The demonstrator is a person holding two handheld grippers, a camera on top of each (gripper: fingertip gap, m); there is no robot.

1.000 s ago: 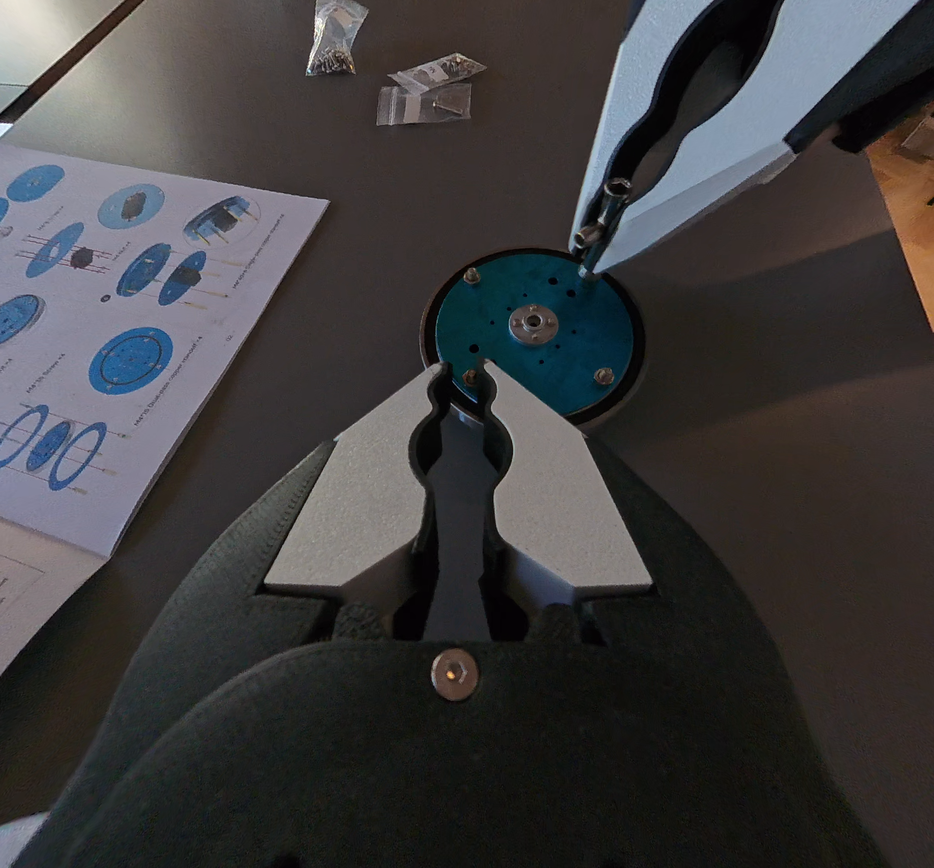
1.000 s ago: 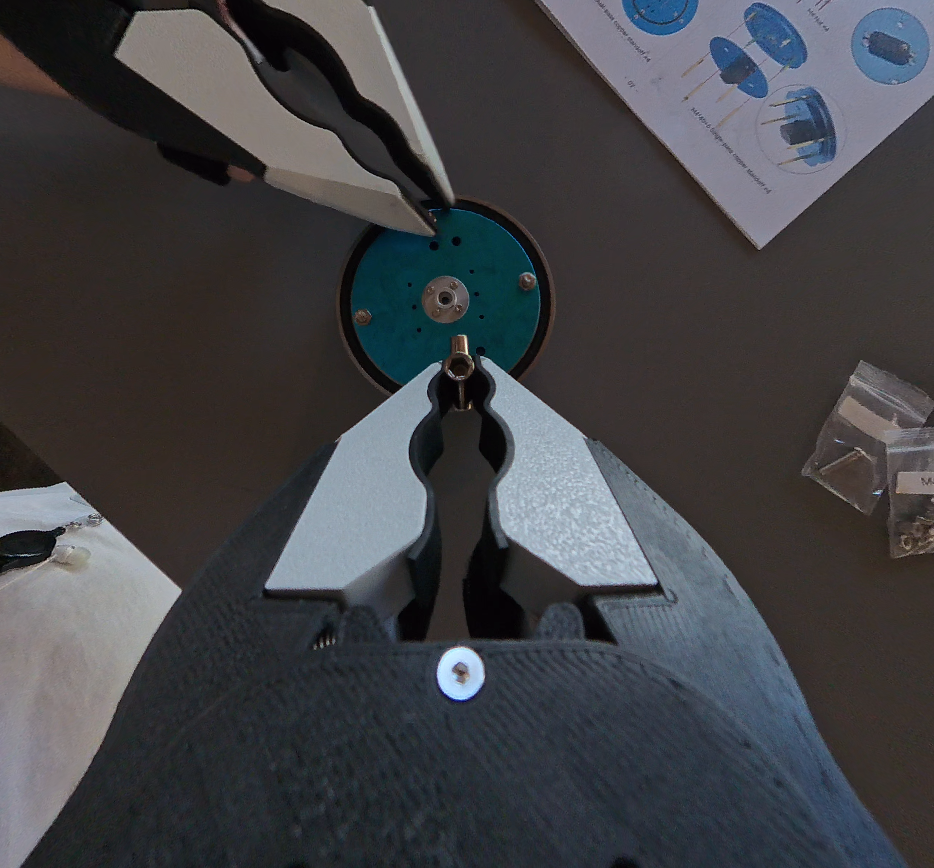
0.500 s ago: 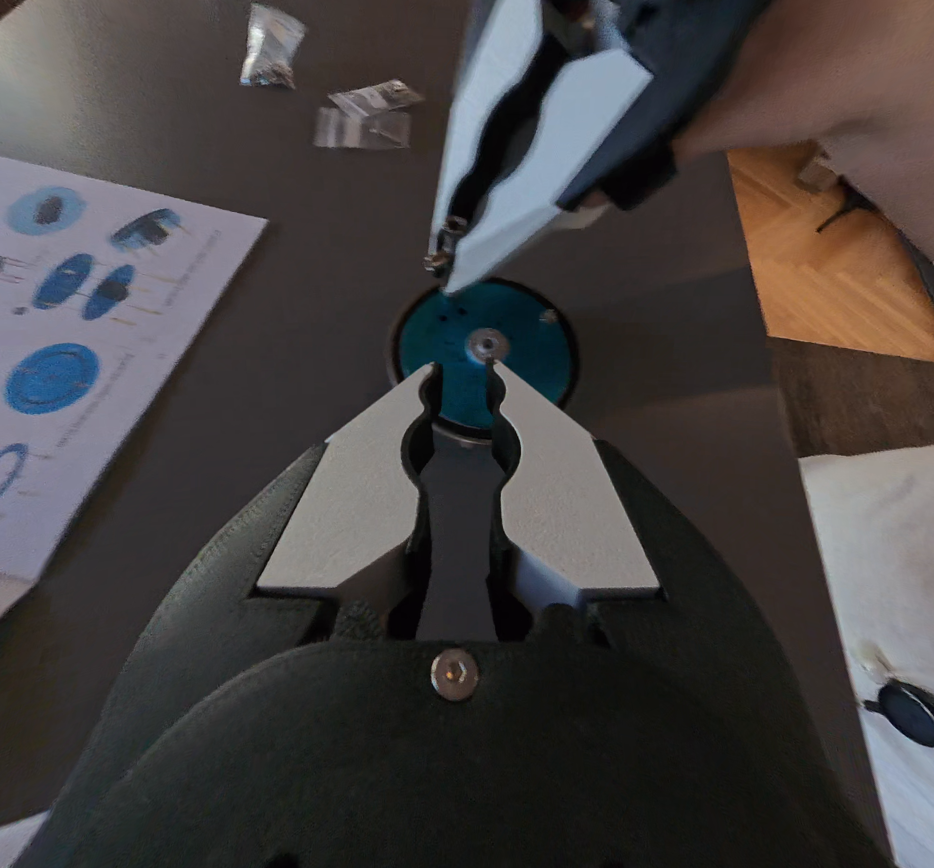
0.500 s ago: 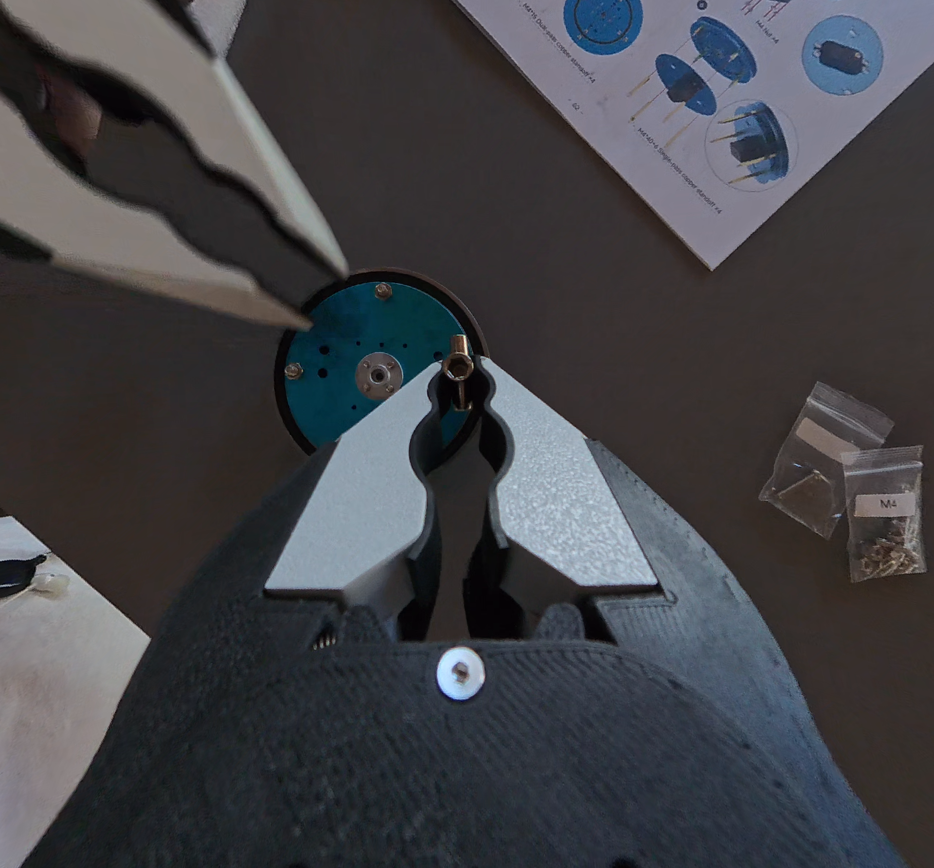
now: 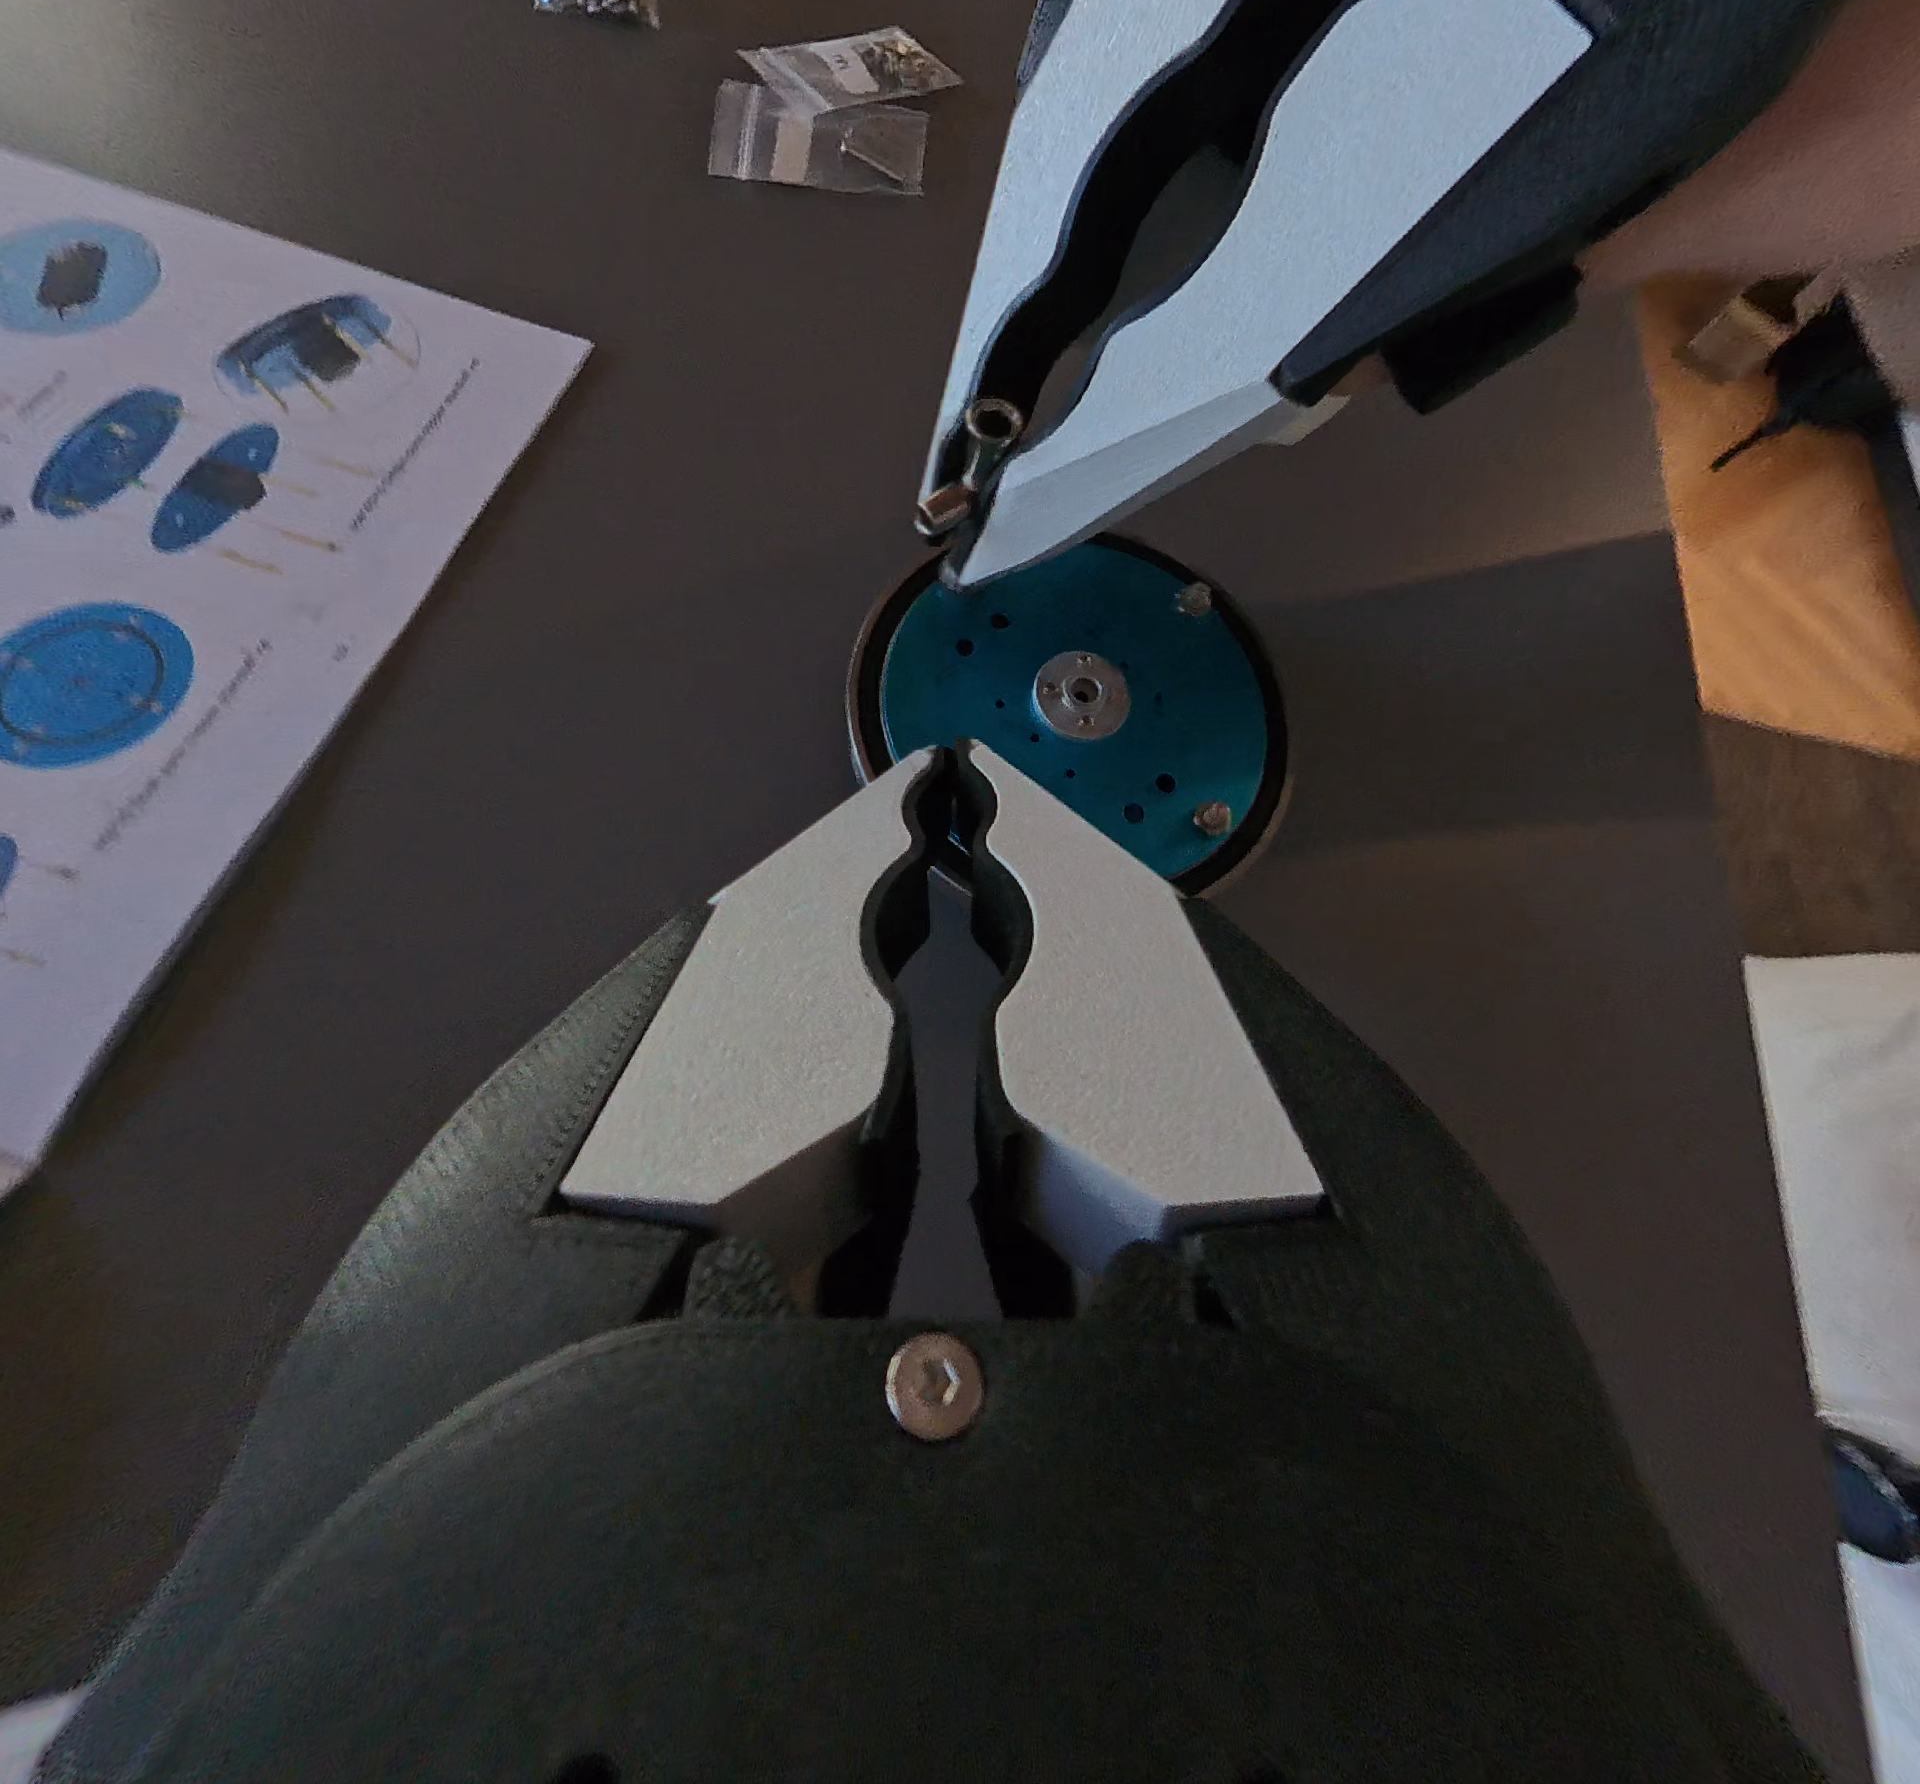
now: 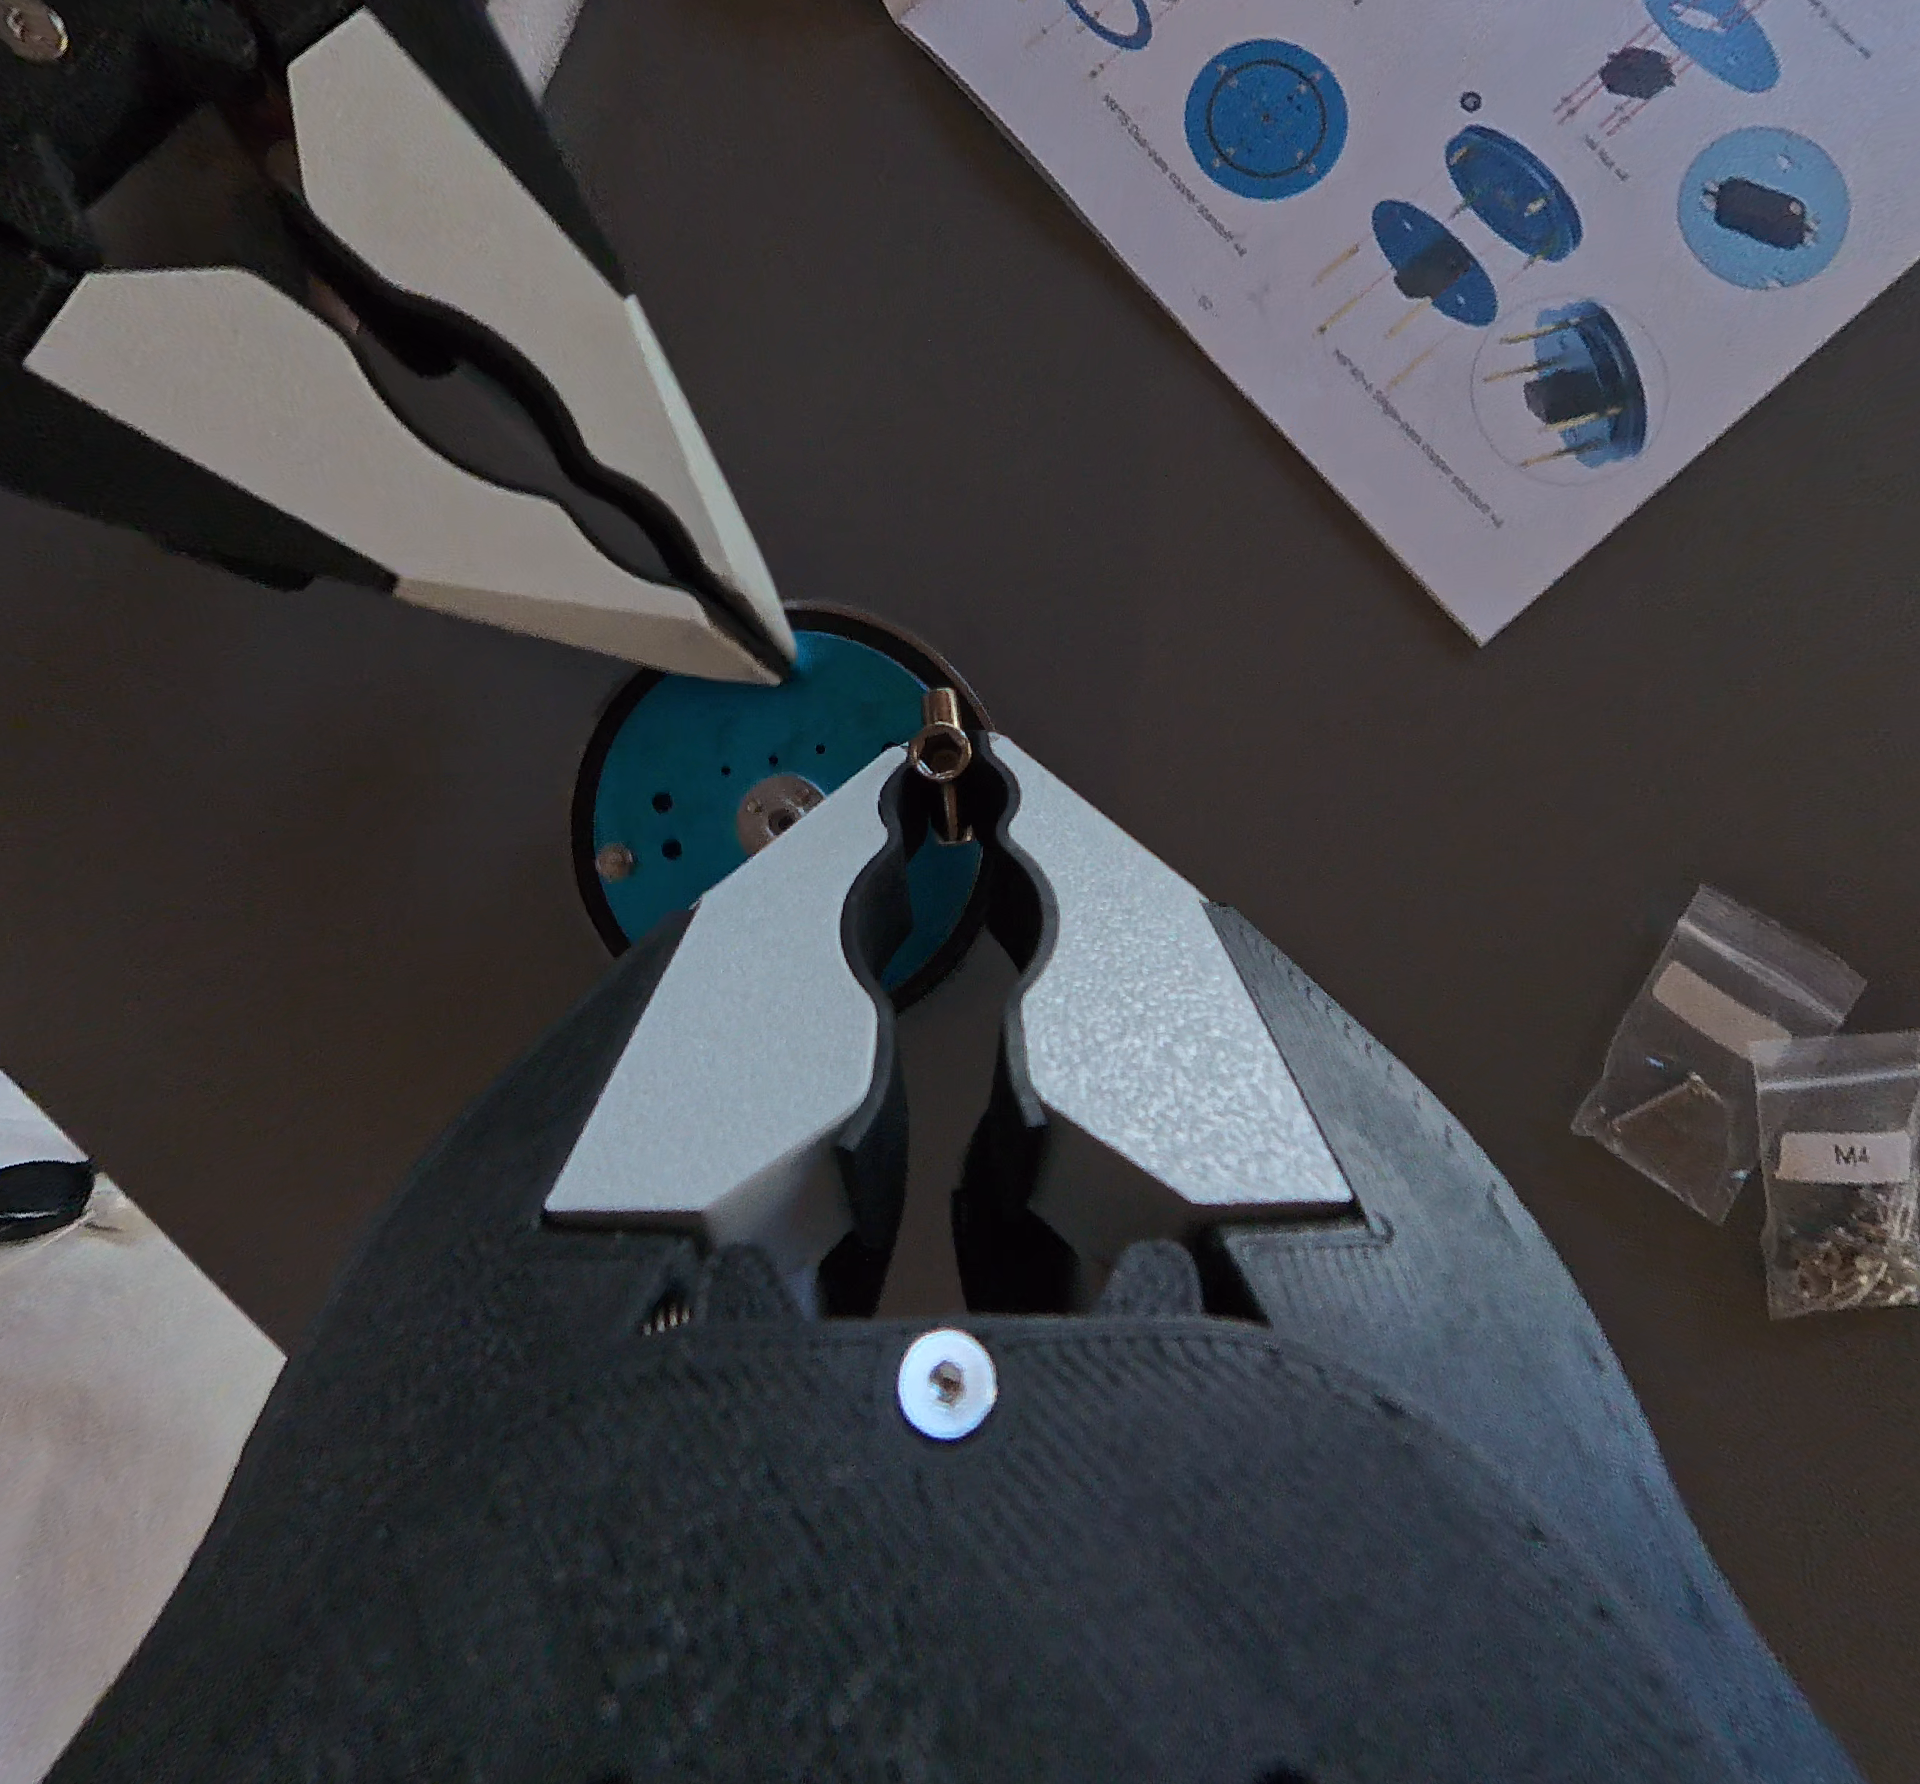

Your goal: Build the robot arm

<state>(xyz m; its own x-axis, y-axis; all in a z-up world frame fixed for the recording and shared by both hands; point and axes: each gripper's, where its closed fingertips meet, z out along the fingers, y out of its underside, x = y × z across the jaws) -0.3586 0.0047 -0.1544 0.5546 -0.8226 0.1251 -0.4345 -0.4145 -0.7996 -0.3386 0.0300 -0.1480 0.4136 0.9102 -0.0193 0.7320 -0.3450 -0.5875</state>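
Observation:
A round blue disc (image 5: 1174, 695) with a silver hub and small metal posts lies flat on the dark table (image 5: 675, 643). My left gripper (image 5: 954, 760) is shut, and its tips rest on the disc's near left rim. In the right wrist view the left gripper (image 6: 774, 674) touches the far edge of the disc (image 6: 717, 747). My right gripper (image 6: 943, 745) is shut on a small brass standoff (image 6: 940, 755) and holds it just above the disc's rim. In the left wrist view the right gripper (image 5: 951, 560) comes down from the upper right with the standoff (image 5: 977, 461) at the disc's far left rim.
A printed sheet with blue diagrams (image 5: 208, 591) lies left of the disc and shows in the right wrist view (image 6: 1455, 228) too. Small plastic bags of hardware (image 5: 831, 124) (image 6: 1766, 1111) lie on the table. A white cloth (image 6: 104, 1371) covers one corner. The table edge and wooden floor (image 5: 1787, 539) are at the right. Left and right tips are no more than a few centimetres apart.
The right gripper has carried the standoff from the disc's far right rim across to its far left rim. The left gripper's tips have shifted along the disc's near rim and closed tighter.

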